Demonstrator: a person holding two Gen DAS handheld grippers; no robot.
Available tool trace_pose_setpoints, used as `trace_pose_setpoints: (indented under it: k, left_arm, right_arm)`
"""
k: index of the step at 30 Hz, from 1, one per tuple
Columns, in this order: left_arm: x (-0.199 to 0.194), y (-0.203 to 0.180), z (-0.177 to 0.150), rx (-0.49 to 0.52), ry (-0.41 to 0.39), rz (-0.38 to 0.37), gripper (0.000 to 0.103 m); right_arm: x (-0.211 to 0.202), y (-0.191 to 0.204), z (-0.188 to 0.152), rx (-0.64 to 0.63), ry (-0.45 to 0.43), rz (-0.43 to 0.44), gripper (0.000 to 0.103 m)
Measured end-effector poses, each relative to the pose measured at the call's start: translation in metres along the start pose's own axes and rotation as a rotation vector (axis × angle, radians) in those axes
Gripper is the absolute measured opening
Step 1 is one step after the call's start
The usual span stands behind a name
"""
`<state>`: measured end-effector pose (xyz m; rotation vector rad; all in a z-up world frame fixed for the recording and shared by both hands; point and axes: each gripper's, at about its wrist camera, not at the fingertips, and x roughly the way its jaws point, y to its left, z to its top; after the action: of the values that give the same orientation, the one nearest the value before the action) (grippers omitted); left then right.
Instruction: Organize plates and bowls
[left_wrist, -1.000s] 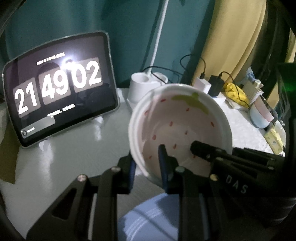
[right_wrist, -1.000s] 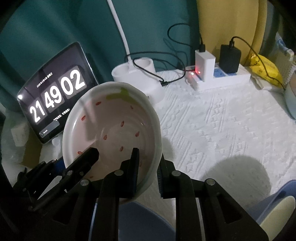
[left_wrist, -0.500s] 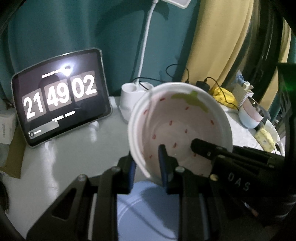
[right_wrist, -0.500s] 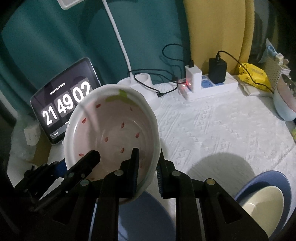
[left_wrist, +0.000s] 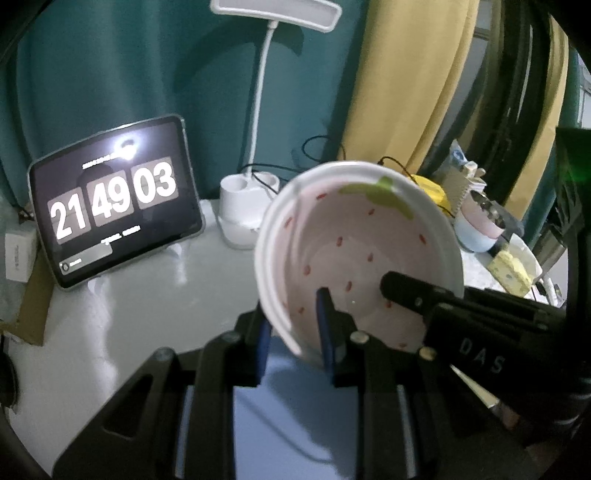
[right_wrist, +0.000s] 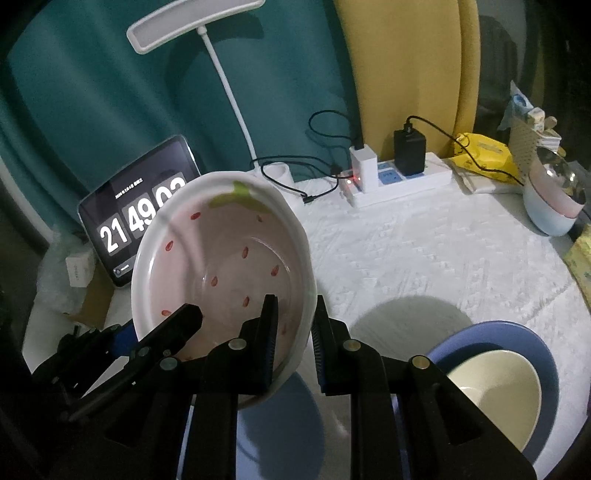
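The left gripper (left_wrist: 293, 338) and the right gripper (right_wrist: 293, 345) each clench opposite sides of the strawberry bowl's (right_wrist: 221, 273) rim, holding it tilted in the air above a blue plate (right_wrist: 280, 421). To the right, a cream bowl (right_wrist: 495, 384) already sits in another blue plate (right_wrist: 495, 330). Judging by this, one set looks done and the strawberry bowl remains unplaced.

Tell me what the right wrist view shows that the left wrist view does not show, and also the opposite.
Only the right wrist view shows the white power strip and the cream bowl inside a blue bowl. Only the left wrist view shows the clock tablet unblocked, reading 21 49 03. Both show the strawberry bowl, gripped at its rim by the left gripper and right gripper.
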<state>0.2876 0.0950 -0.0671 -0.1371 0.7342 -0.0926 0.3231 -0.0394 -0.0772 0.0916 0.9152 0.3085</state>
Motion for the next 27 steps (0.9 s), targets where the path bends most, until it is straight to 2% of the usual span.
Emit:
trace_pose_setpoints:
  k: [27]
  left_arm:
    - [-0.016, -0.069, -0.021, 0.067, 0.014, -0.037, 0.023]
  right_arm:
    - [-0.048, -0.049, -0.026, 0.057, -0.035, -0.015, 0.019]
